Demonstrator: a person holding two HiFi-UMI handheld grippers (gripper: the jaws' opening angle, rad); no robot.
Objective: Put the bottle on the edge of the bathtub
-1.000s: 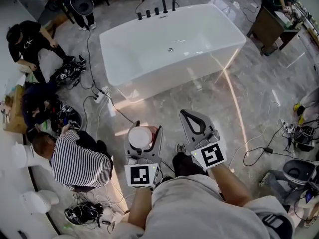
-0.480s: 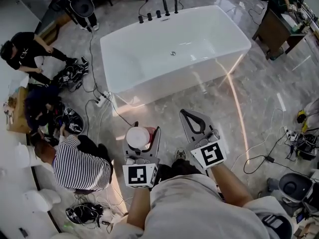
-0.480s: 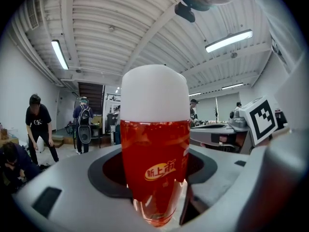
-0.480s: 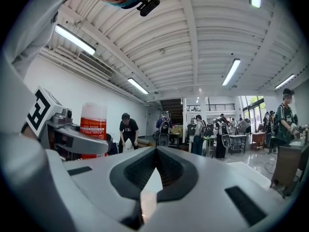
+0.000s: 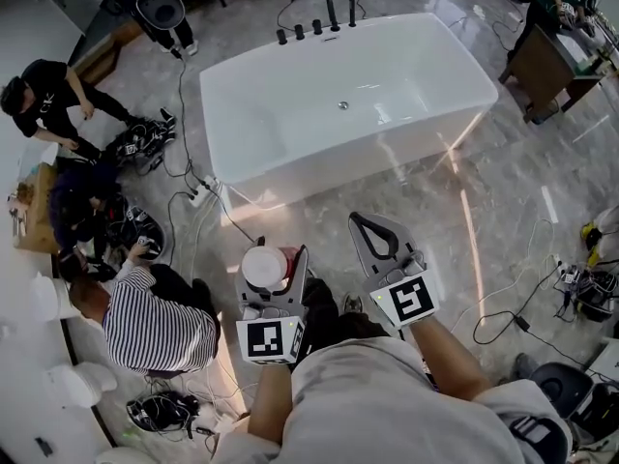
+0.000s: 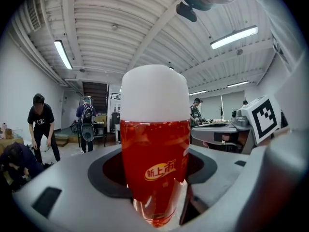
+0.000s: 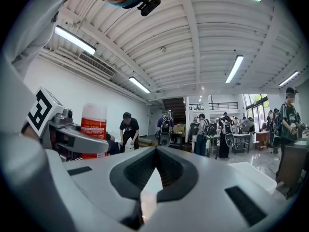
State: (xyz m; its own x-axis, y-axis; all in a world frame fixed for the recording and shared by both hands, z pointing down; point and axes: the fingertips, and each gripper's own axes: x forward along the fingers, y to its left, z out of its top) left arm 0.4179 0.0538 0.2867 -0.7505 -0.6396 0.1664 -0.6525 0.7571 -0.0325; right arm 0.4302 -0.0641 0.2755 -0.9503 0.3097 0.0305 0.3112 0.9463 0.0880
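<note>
My left tongs (image 5: 283, 251) grip the red bottle (image 5: 266, 267) low down; my right tongs (image 5: 368, 220) are pressed together, empty. On the narrow rim of the bathtub (image 5: 319, 158), I think the bottle could tip and fall.

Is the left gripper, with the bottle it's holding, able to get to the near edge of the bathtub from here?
Probably yes, after stepping forward. The left gripper is shut on the bottle, and open floor lies between it and the bathtub; the cables lie off to the left.
</note>
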